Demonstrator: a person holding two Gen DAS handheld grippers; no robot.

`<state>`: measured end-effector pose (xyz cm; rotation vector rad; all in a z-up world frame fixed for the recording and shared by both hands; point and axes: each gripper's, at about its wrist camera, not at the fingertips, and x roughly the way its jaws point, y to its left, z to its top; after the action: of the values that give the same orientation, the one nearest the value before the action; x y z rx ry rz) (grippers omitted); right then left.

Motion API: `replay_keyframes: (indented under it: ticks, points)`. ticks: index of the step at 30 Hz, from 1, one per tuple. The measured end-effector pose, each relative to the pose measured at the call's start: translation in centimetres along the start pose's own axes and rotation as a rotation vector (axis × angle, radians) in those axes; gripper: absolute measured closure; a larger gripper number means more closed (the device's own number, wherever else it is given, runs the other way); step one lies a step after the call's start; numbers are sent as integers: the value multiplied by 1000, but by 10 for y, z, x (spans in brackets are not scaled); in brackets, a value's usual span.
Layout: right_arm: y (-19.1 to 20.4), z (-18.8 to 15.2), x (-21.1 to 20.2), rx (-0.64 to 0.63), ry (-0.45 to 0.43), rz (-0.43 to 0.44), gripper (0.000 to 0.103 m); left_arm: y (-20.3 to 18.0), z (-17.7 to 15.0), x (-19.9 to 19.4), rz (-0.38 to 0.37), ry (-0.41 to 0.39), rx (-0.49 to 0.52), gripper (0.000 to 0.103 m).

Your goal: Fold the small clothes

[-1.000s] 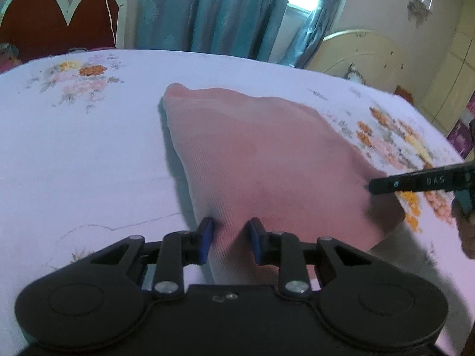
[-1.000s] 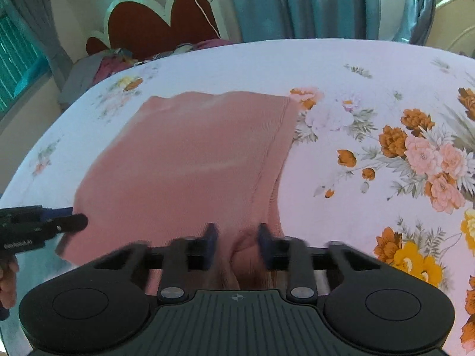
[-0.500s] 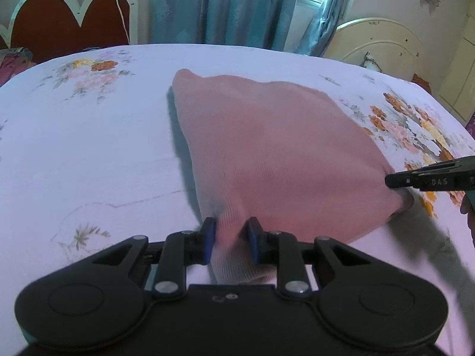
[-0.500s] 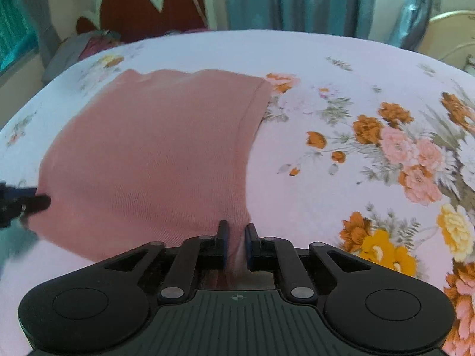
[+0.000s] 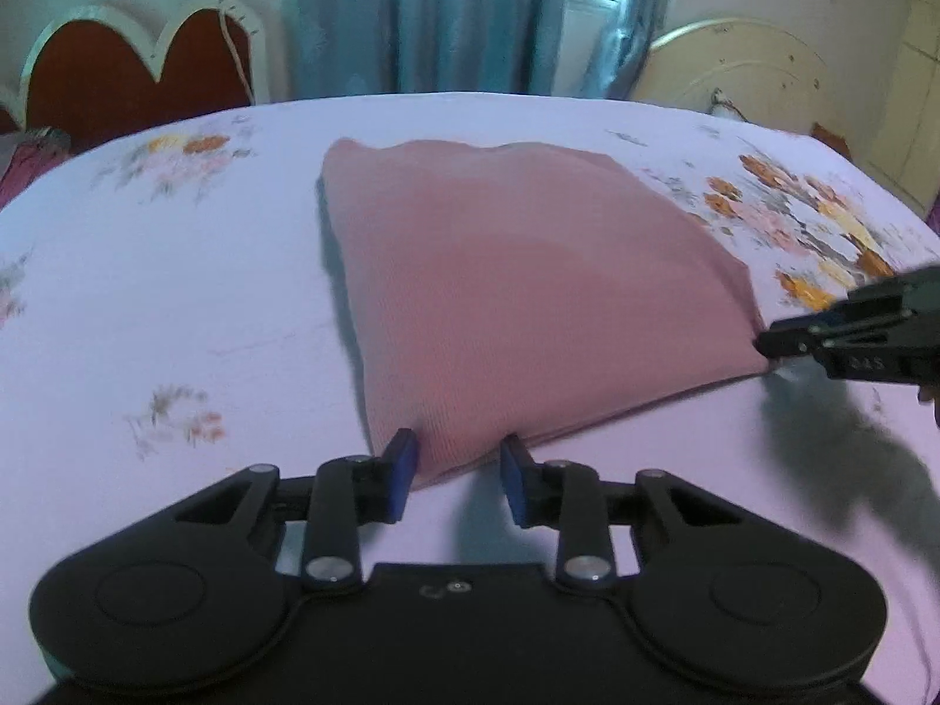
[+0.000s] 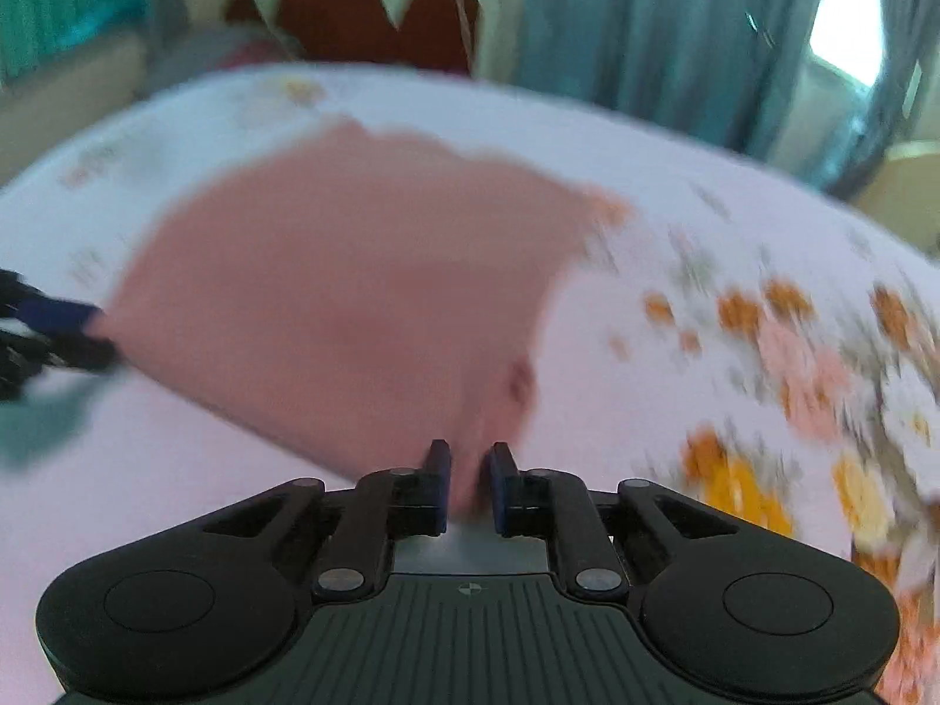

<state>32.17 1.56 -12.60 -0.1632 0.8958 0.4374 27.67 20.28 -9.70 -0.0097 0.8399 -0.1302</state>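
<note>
The garment (image 5: 517, 294) is a plain dusty pink, fine ribbed knit, no print. The bedsheet (image 5: 176, 305) is pale lilac-white with flower clusters in orange, yellow and pink, way bolder on one side, faded on the other. Both grippers are black with blue pads on the fingers (image 5: 402, 470). Curtains (image 5: 423, 17) are teal-blue, and the headboard (image 5: 129, 76) is dark red with cream trim.

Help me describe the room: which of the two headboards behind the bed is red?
The scalloped headboard at left, white-edged around a red panel; the arched headboard at right is plain cream.
</note>
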Motion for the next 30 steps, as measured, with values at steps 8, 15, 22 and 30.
replay_keyframes:
  ticks: [8,15,22,30]
  points:
    - [-1,-4,-1,37,-25,-7,90,-6,-3,-7,34,-8,-12,74]
    - [-23,-23,-70,190,-67,67,89,-26,-22,-71,43,-36,-66,69]
    - [-15,-50,-145,286,-119,118,63,-66,-35,-142,109,-156,-73,2]
    - [23,-65,-206,202,-234,32,0,-109,-44,-190,148,-210,-71,0]
